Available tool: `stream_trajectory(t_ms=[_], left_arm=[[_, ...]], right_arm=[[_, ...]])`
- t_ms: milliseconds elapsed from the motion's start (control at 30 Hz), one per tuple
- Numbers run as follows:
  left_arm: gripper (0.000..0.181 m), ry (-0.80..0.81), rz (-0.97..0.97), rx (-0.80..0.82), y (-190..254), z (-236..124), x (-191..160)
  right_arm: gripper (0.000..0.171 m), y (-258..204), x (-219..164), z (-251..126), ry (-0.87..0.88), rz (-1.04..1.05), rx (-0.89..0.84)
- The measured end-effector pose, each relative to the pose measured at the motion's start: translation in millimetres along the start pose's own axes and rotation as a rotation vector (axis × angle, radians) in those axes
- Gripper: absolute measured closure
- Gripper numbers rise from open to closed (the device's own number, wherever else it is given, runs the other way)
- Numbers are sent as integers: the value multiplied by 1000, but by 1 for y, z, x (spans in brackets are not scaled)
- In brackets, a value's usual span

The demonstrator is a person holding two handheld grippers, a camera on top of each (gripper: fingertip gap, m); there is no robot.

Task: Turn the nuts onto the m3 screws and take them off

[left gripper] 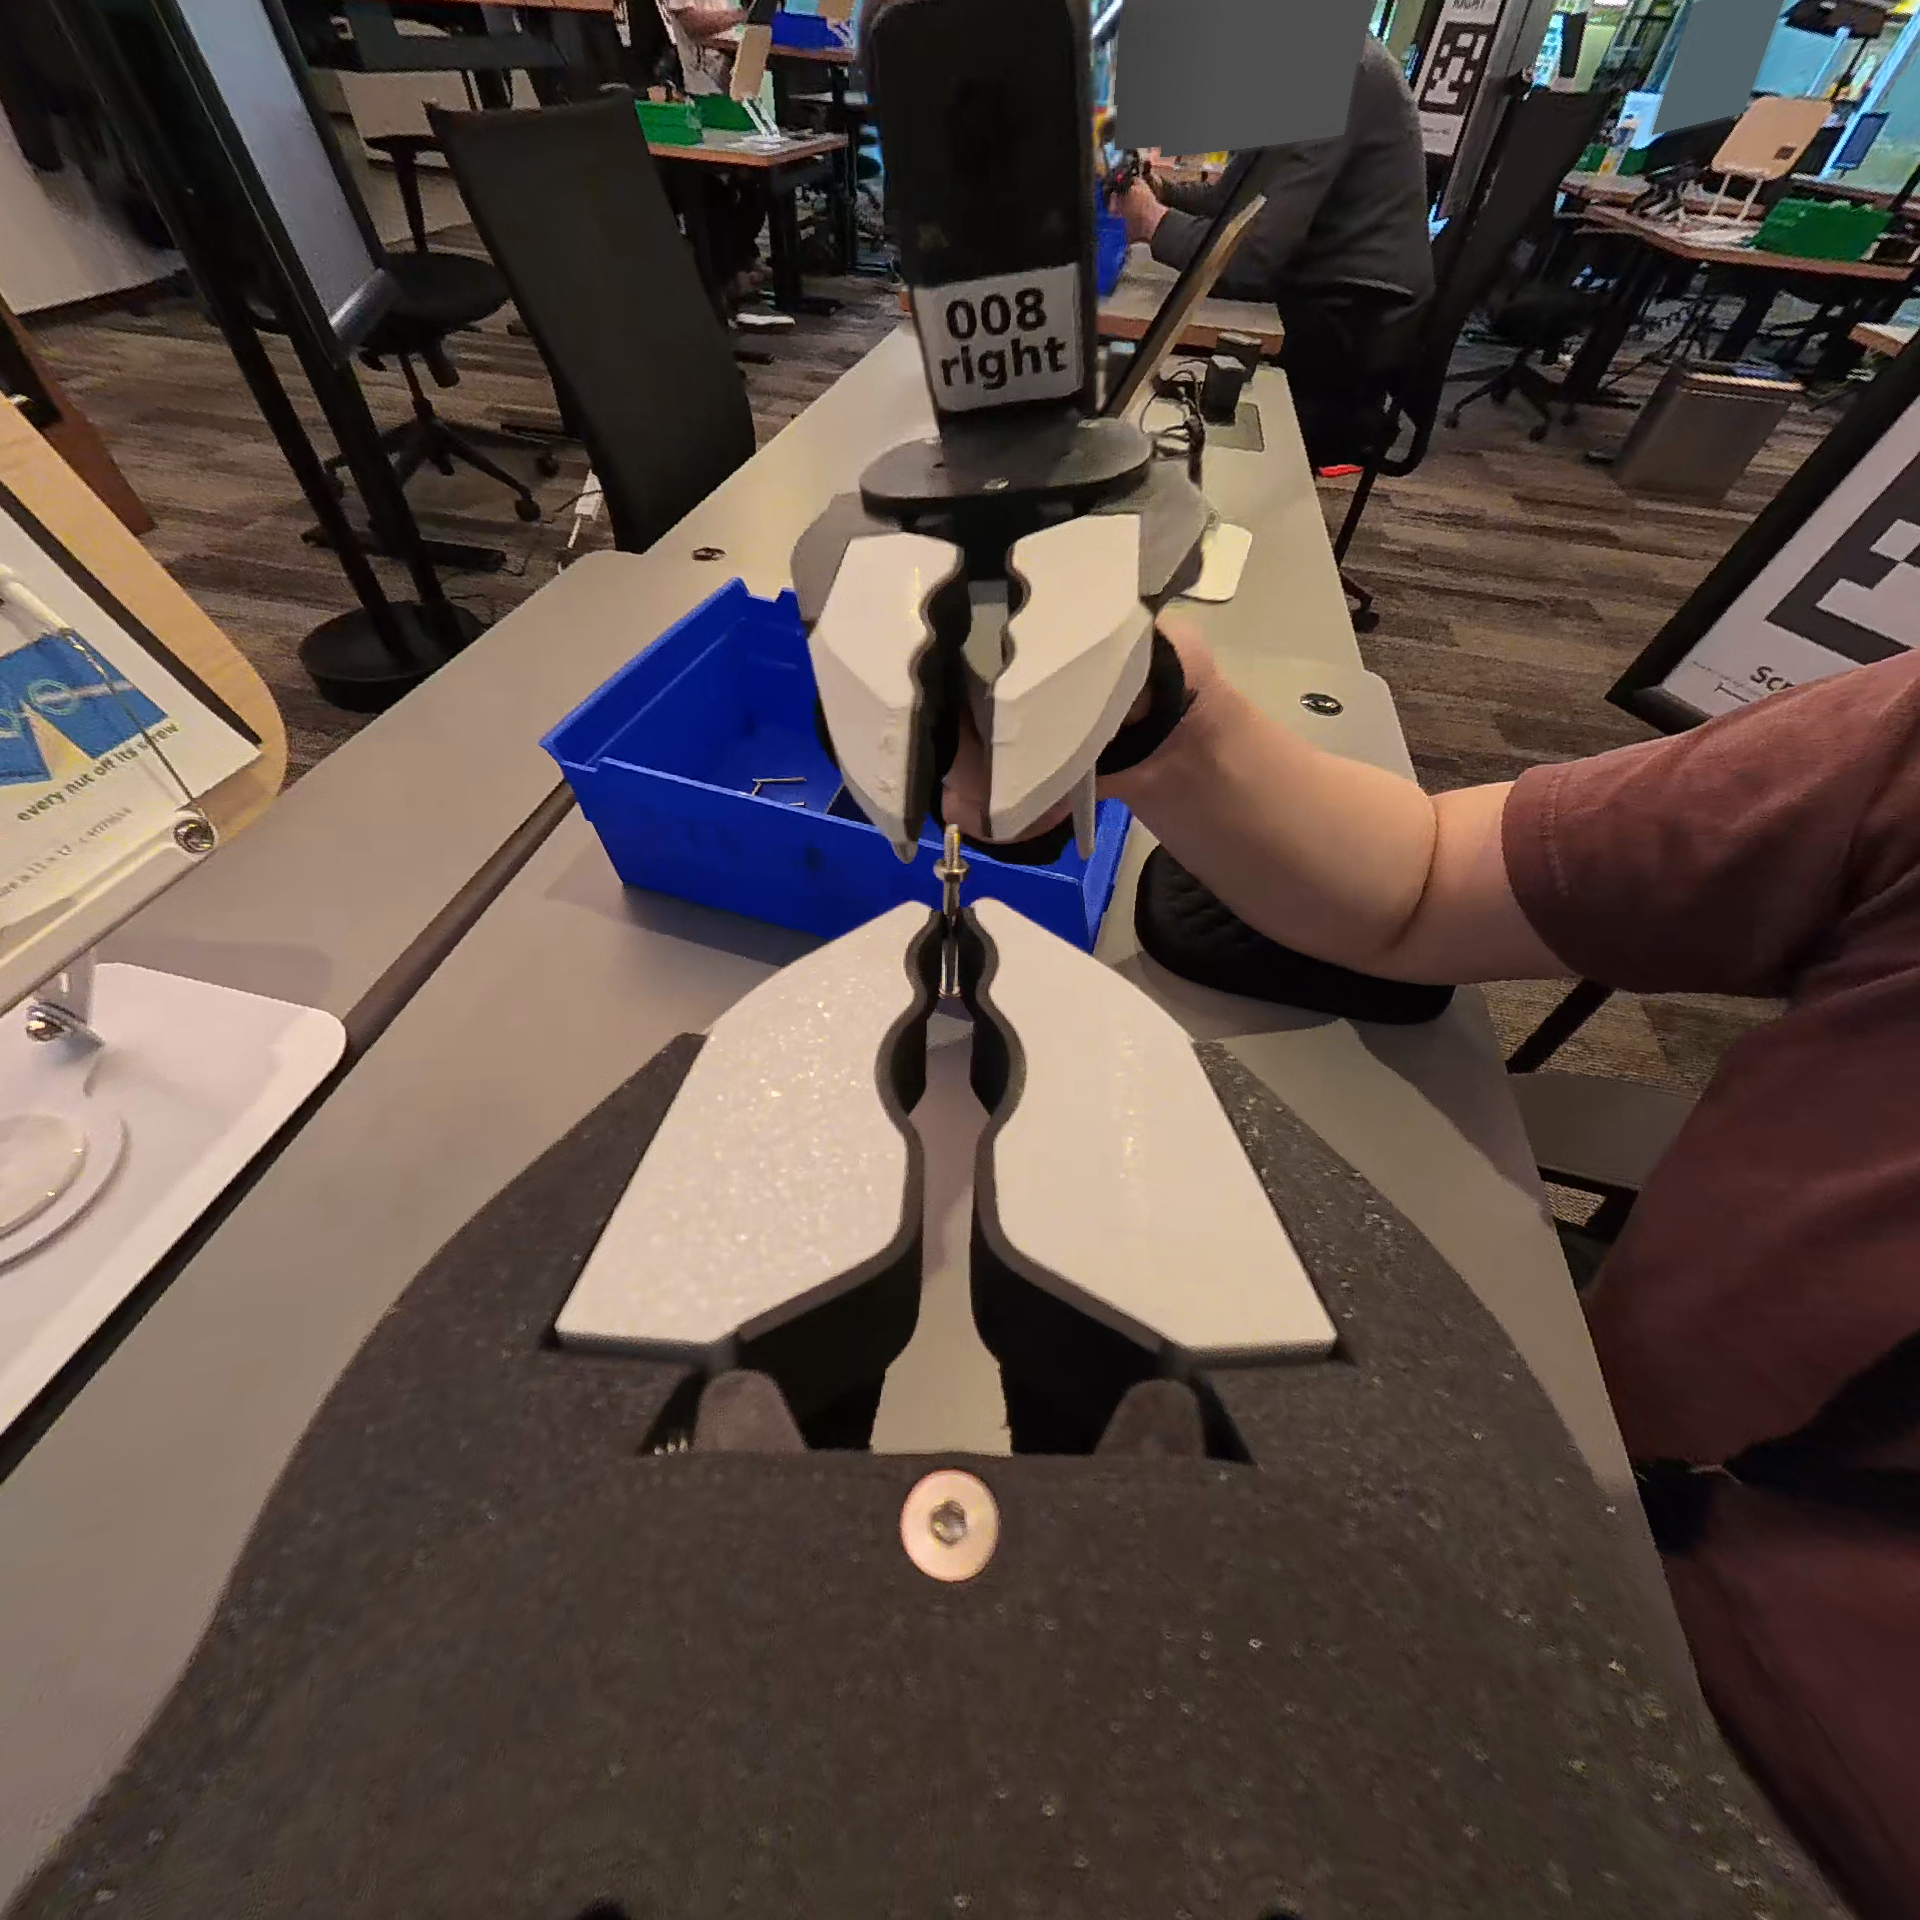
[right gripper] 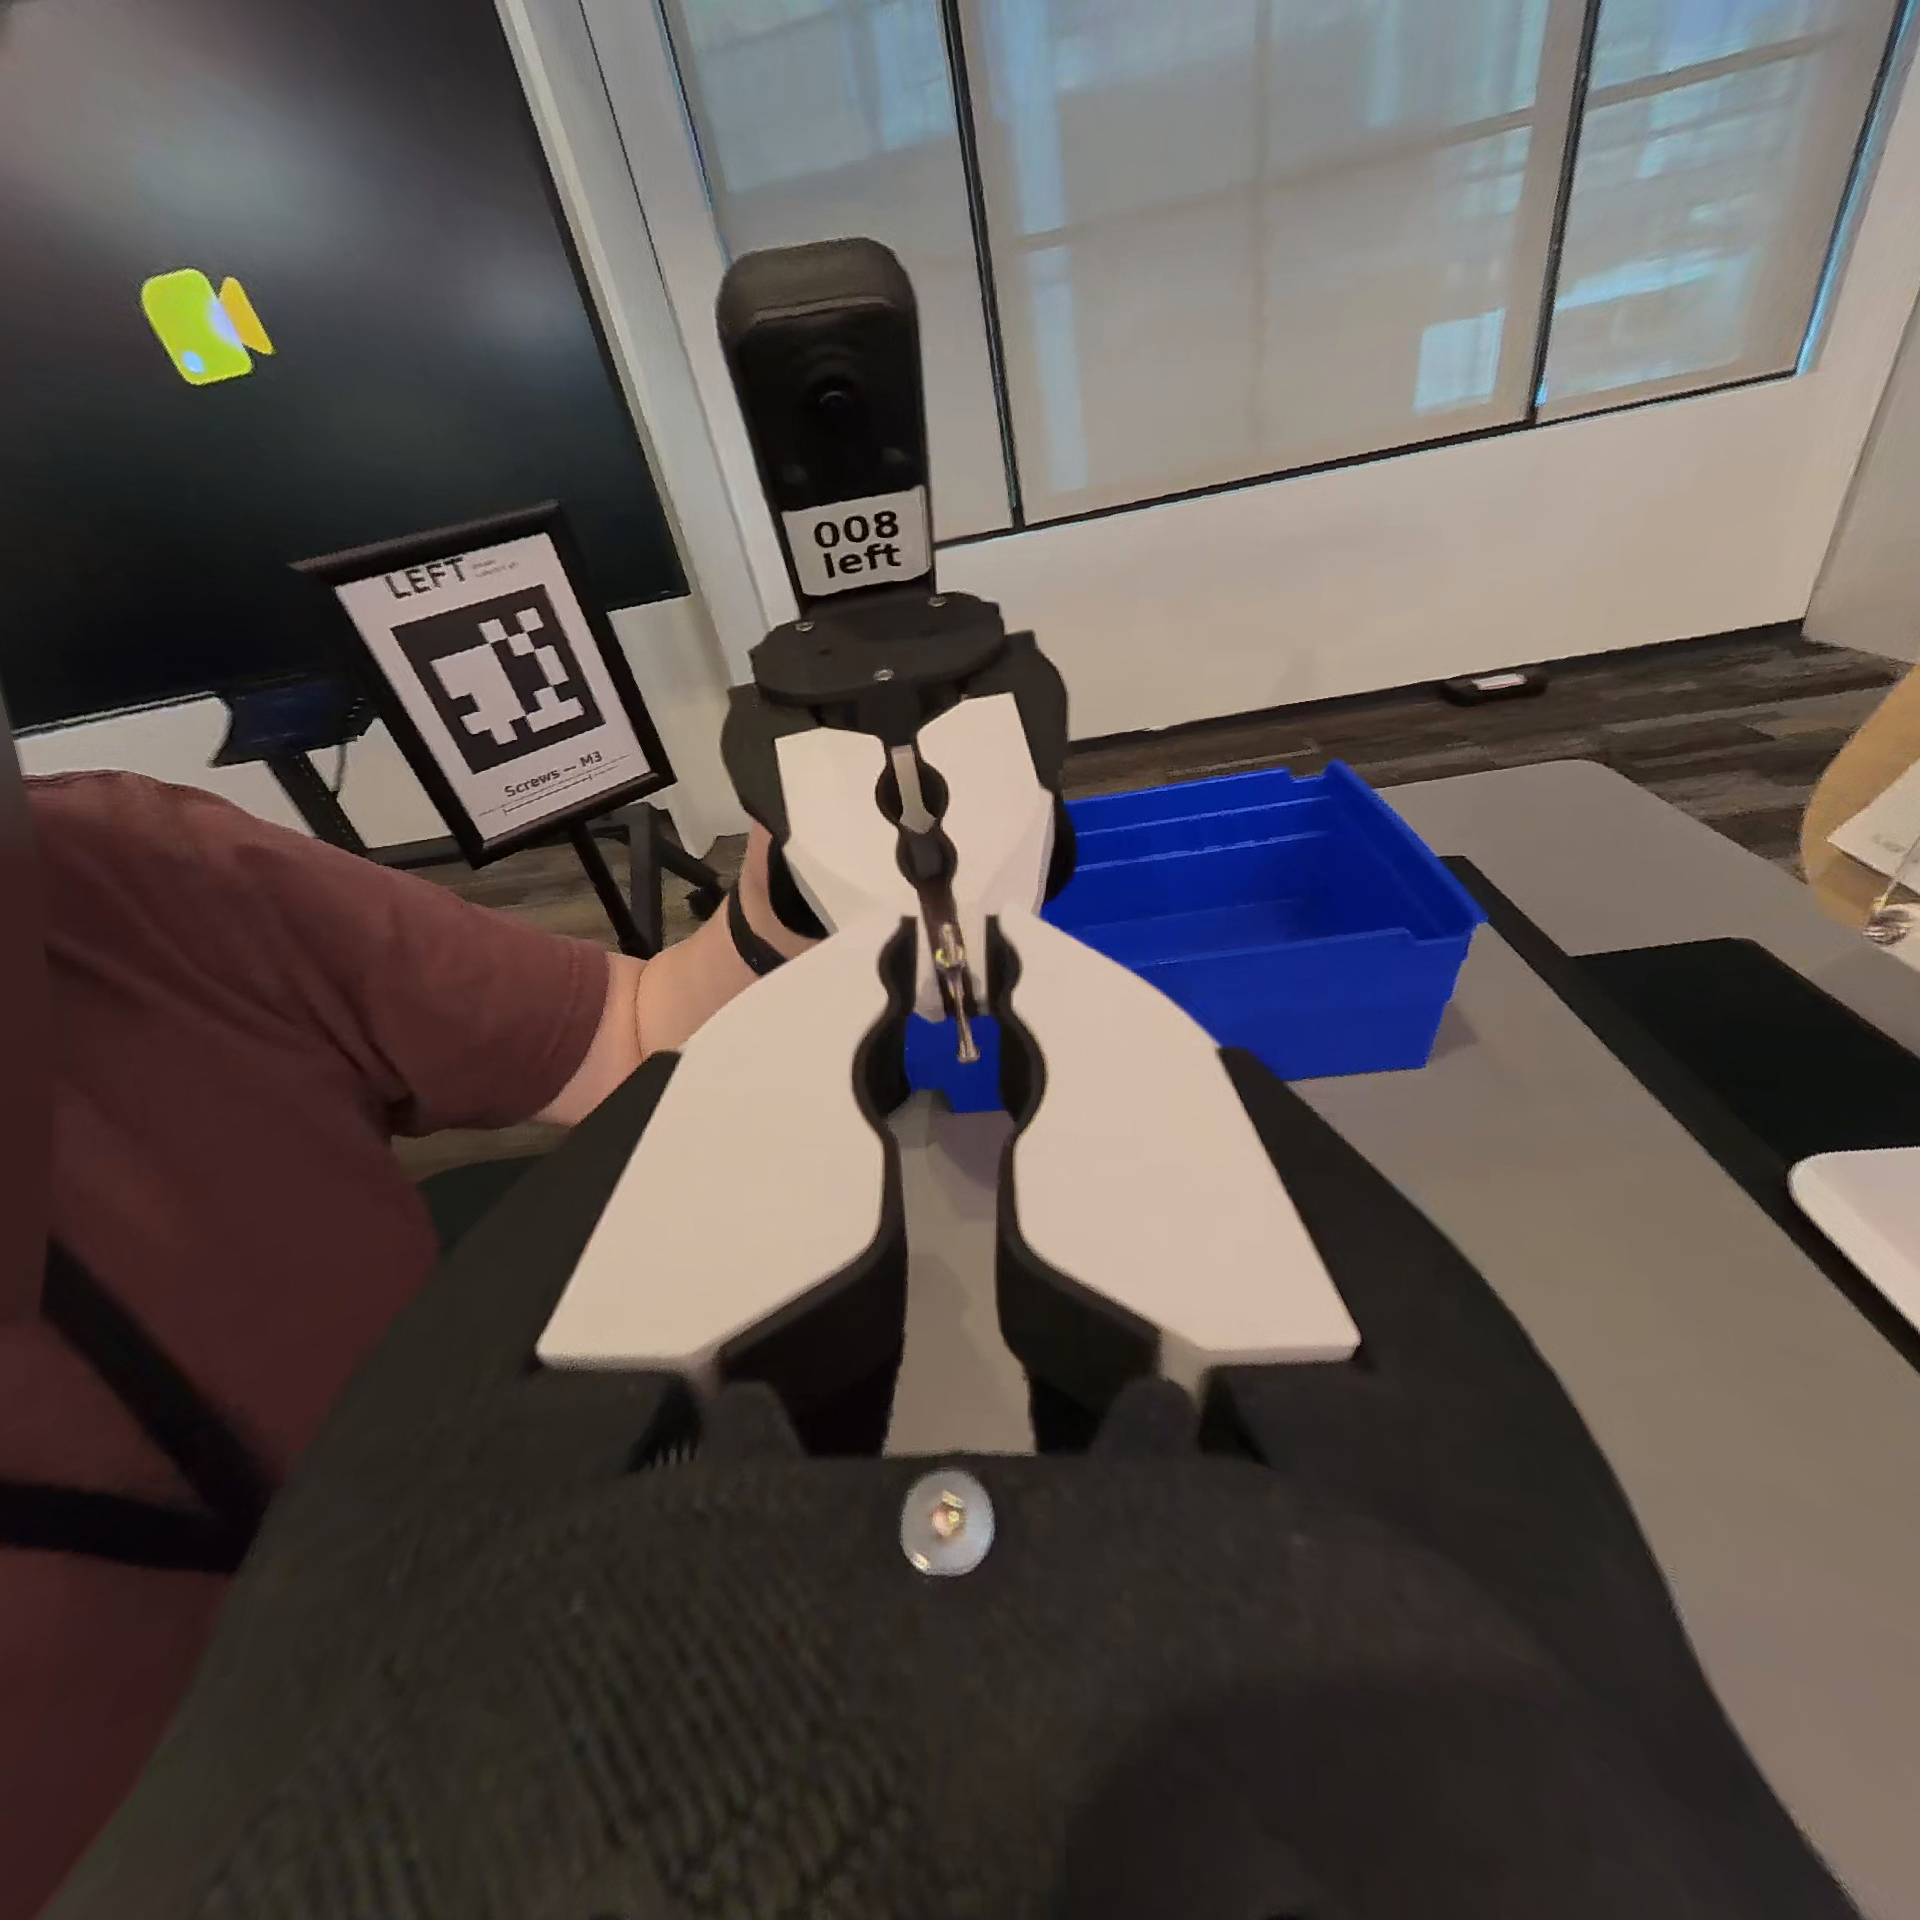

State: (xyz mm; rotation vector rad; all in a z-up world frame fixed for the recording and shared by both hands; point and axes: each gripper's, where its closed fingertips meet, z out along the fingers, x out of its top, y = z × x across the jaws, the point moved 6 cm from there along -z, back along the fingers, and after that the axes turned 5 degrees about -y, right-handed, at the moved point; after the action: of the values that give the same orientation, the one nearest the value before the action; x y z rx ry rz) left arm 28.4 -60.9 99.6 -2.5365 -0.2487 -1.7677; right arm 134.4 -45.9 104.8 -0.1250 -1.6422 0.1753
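My left gripper [left gripper: 948,920] is shut on a thin M3 screw [left gripper: 948,951], held by its lower shank with the tip pointing away from me. A small nut [left gripper: 951,869] sits on the screw just beyond my fingertips. My right gripper [left gripper: 951,844] faces it from the far side, tips level with the screw's end. In the right wrist view my right gripper [right gripper: 948,935] is open, its fingers apart on either side of the screw [right gripper: 958,1013] and nut [right gripper: 947,951]. The left gripper [right gripper: 928,902] holds the screw from behind.
A blue bin [left gripper: 717,821] stands on the grey table [left gripper: 416,1039] behind the grippers, with a few loose screws [left gripper: 779,787] inside; it also shows in the right wrist view [right gripper: 1299,966]. A white stand base [left gripper: 156,1091] is at left, a black pad [left gripper: 1278,961] at right. The grippers are tip to tip, or close to it.
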Motion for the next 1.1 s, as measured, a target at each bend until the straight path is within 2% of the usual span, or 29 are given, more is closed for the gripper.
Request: stream_trajectory(t_ms=[100,433,533,733,1100], left_arm=[[179,3,4,-1,2,-2,1],[178,-5,1,-24,4,1,-1],[166,24,-46,-44,2,1,0],[178,48,-130,-125,-3,9,-6],[179,65,-212,-206,-5,15,-9]], right_arm=[[164,-1,-2,1,-3,16,39],[167,1,-5,4,-19,35,45],[168,1,-4,4,15,71,64],[168,5,-7,5,27,106,76],[168,4,-2,-1,36,45,38]])
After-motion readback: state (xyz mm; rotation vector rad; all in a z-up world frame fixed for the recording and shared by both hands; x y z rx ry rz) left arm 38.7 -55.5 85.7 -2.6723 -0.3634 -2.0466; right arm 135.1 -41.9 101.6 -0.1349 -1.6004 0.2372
